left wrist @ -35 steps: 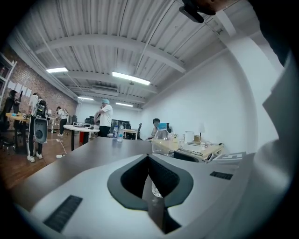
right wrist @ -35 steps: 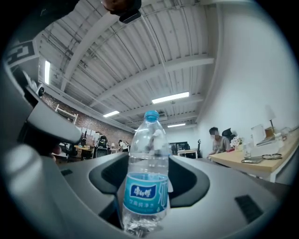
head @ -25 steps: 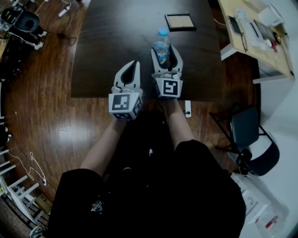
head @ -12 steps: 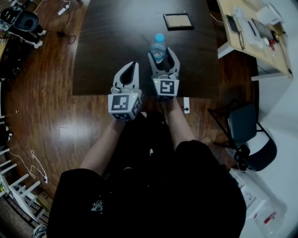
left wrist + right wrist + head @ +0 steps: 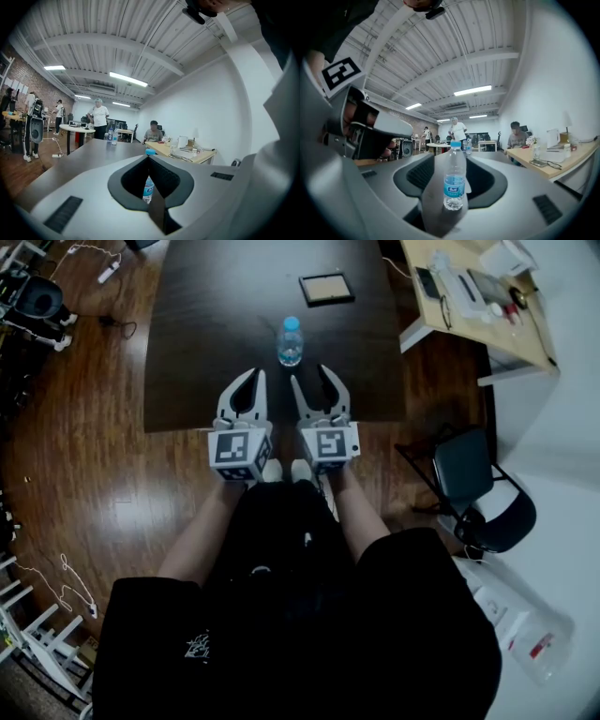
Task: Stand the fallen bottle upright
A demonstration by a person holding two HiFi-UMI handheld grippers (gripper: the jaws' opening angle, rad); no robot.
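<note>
bottle [image 5: 291,341]: clear plastic, blue cap, blue label. stands upright on the dark table [image 5: 211,315], nearer the person's edge than the far one.
bottle contact: nothing touches it. it stands free, just beyond the tips of the right jaws.
right gripper [image 5: 311,377]: held over the near table edge, pointing at the bottle. jaws apart, moderately wide, and they have just been closing. nothing is between them. in the right gripper view the bottle shows centred in the gap, ahead of the tips.
left gripper [image 5: 253,376]: just beside the right gripper, to its left, also over the near edge. jaws together at the tips and holding nothing. in the left gripper view a strip of the bottle shows through the hollow behind the tips.
framed board [image 5: 327,288]: flat on the table, beyond the bottle, well apart from it.
surroundings: wood floor [image 5: 84,456] around the table. light desk [image 5: 473,310] with clutter at upper right. dark chair [image 5: 464,474] to the right of the person.
background: several people at other tables, seen in both gripper views.
</note>
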